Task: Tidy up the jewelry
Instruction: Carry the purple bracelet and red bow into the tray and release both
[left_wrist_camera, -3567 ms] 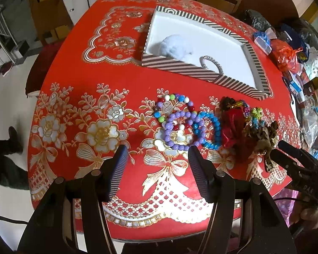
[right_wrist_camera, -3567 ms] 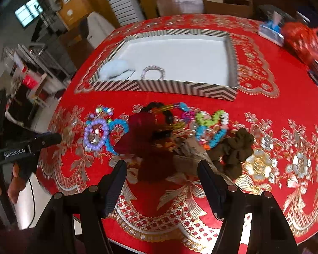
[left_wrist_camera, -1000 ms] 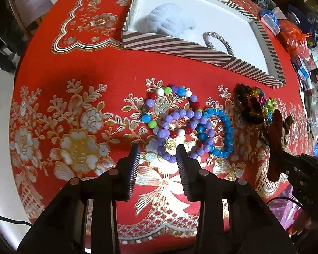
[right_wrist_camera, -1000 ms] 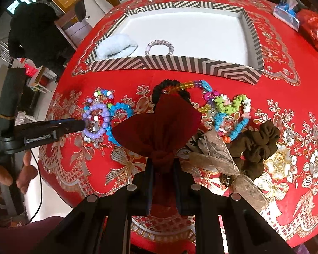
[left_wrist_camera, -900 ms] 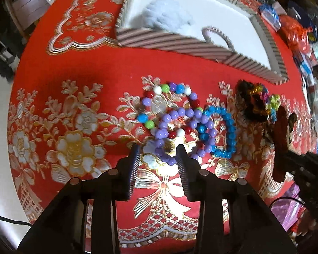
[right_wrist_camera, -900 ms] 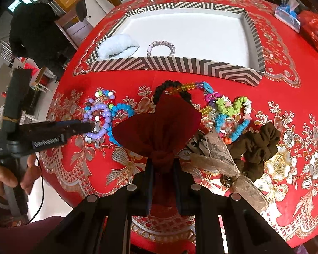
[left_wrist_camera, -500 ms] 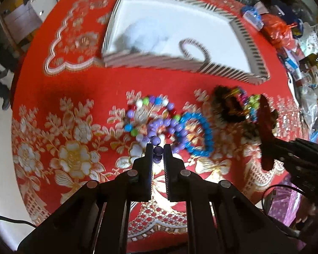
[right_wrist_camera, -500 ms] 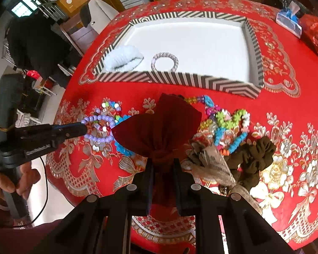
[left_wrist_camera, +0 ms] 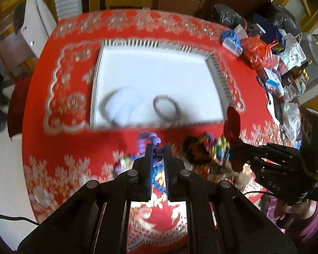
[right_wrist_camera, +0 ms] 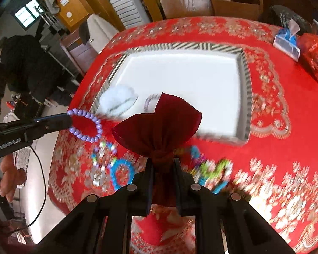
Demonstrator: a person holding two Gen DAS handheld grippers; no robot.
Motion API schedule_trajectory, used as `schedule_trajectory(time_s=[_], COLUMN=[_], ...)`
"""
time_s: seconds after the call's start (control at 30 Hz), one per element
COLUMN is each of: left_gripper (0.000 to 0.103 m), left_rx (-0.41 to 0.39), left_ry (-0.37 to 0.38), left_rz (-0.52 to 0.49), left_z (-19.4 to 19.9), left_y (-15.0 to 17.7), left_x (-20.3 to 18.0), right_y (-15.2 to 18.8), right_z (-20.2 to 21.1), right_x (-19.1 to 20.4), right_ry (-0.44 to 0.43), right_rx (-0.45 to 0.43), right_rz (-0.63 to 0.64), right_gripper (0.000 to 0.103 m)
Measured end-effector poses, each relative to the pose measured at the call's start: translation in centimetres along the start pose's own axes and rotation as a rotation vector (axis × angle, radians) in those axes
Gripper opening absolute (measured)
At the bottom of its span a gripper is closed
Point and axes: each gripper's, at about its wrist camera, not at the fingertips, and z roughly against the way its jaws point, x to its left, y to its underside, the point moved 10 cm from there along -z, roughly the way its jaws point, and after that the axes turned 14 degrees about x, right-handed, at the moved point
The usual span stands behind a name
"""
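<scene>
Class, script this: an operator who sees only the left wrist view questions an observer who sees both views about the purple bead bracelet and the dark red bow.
Operator: I see only a few beads of the purple bracelet in the left gripper. Is the whole loop lifted?
Observer: Yes. The right wrist view shows the full loop hanging from the tips, clear of the tablecloth.
Operator: Where does the right gripper hold the bow?
Observer: At its centre knot, jaws shut on it.

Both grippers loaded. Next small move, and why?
Probably carry both forward over the tray and release. The left gripper pinches the purple bracelet, the right gripper holds the red bow; both hang short of its near wall.
</scene>
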Motion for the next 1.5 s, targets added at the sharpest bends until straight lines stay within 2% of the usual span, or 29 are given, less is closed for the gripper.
schedule_trajectory(time_s=[0.27, 0.5, 0.63, 0.8, 0.9, 0.93, 0.97, 1.0, 1.13, 1.2, 1.33, 1.5], left_gripper=[0.008, 0.008, 0.008, 0.008, 0.008, 0.008, 0.008, 0.008, 0.015, 0.033, 0.040, 0.042], left_rx=[-0.024, 0.038, 0.088, 0.132, 0.149, 0.150, 0.150, 0.150, 0.146, 0.139, 0.122, 0.093], left_ry=[-0.043, -0.068, -0.119, -0.181, -0.196, -0.200, -0.201, -0.199, -0.184, -0.176, -0.156, -0.172], left_rz=[-0.006, 0.034, 0.045, 0.067, 0.084, 0.086, 0.087, 0.088, 0.092, 0.094, 0.104, 0.096], left_z=[-1.5, -6.0, -8.6, -10.8, -11.6, -11.7, -11.7, -11.7, -11.4, -11.0, -9.5, -7.6], left_y=[-6.7, -10.6, -11.7, -12.0, -12.0, -11.9, -11.9, -11.9, -11.6, -11.6, -10.8, -8.9], left_x=[-0.8, 0.2, 1.6, 3.9, 5.1, 5.3, 5.5, 5.6, 5.5, 5.3, 4.7, 3.4], right_y=[-5.3, -7.3, -7.3, -7.9, -8.1, -8.2, -8.3, -8.4, -8.3, -7.9, -7.0, -5.0], right_z=[-2.1, -5.9, -7.6, -8.7, -9.0, -8.8, -8.6, -8.2, -6.6, -5.7, -4.0, -2.7], right_x=[-3.0, -5.2, -5.6, -5.7, -5.5, -5.7, -5.9, -6.1, -6.7, -7.1, -7.5, -8.1], right_ry=[0.049, 0.041, 0.026, 0.016, -0.024, -0.049, -0.067, -0.092, -0.162, -0.147, -0.126, -0.026], right_rx=[0.032, 0.119, 0.160, 0.178, 0.179, 0.166, 0.153, 0.138, 0.096, 0.083, 0.049, 0.043], right_rz=[-0.023, -0.060, -0.071, -0.079, -0.085, -0.105, -0.126, -0.153, -0.214, -0.234, -0.268, -0.286], right_gripper=[0.016, 0.016, 0.016, 0.016, 0.017, 0.023, 0.034, 0.038, 0.041, 0.041, 0.044, 0.045])
